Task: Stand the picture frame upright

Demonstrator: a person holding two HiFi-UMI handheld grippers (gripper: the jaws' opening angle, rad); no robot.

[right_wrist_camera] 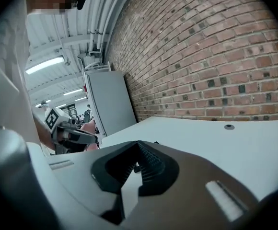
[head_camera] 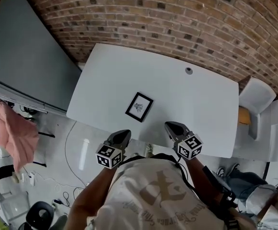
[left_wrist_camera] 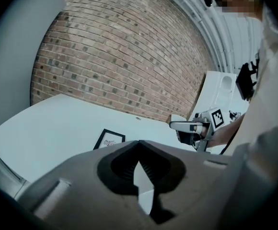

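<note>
A small black picture frame (head_camera: 139, 107) with a white print lies flat on the white table (head_camera: 196, 104), near its front edge. Both grippers hover just off that edge, apart from the frame. My left gripper (head_camera: 123, 132) is shut and empty, below and left of the frame. My right gripper (head_camera: 170, 125) is shut and empty too, to the frame's lower right. In the left gripper view the frame (left_wrist_camera: 109, 139) lies beyond the closed jaws of the left gripper (left_wrist_camera: 139, 145), with the right gripper (left_wrist_camera: 191, 127) off to the right. In the right gripper view the right gripper (right_wrist_camera: 138, 145) hides nearly all of the frame.
A brick wall (head_camera: 177, 18) runs behind the table. A grey panel (head_camera: 24, 61) stands at the left, with a pink cloth (head_camera: 15, 134) below it. A round cable grommet (head_camera: 189, 71) sits in the tabletop at the back. A white chair (head_camera: 257, 97) stands at the right end.
</note>
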